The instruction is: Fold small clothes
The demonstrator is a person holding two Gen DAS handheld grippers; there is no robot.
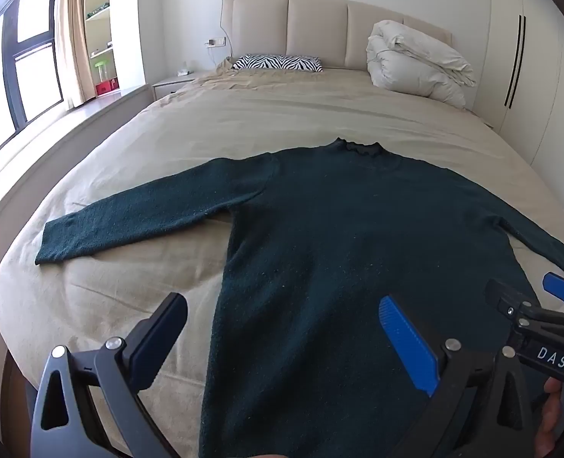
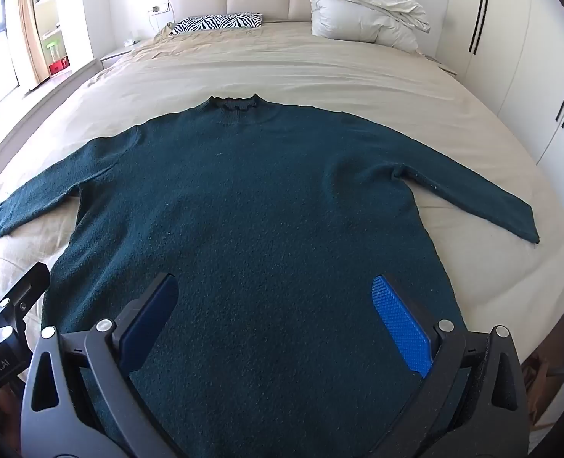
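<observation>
A dark green sweater [image 1: 339, 229] lies flat on the beige bed [image 1: 243, 114], collar far, both sleeves spread out to the sides. It also shows in the right wrist view [image 2: 262, 198]. My left gripper [image 1: 282, 328] is open and empty, above the sweater's lower left part, near its left side edge. My right gripper [image 2: 278, 313] is open and empty above the lower middle of the sweater. The right gripper's tip also shows at the right edge of the left wrist view [image 1: 526, 297].
A zebra-print pillow [image 1: 278, 63] and a folded white duvet [image 1: 415, 61] lie at the head of the bed by the padded headboard [image 1: 320, 26]. White wardrobes [image 1: 529, 76] stand right. A window, curtain and shelves [image 1: 98, 38] are left.
</observation>
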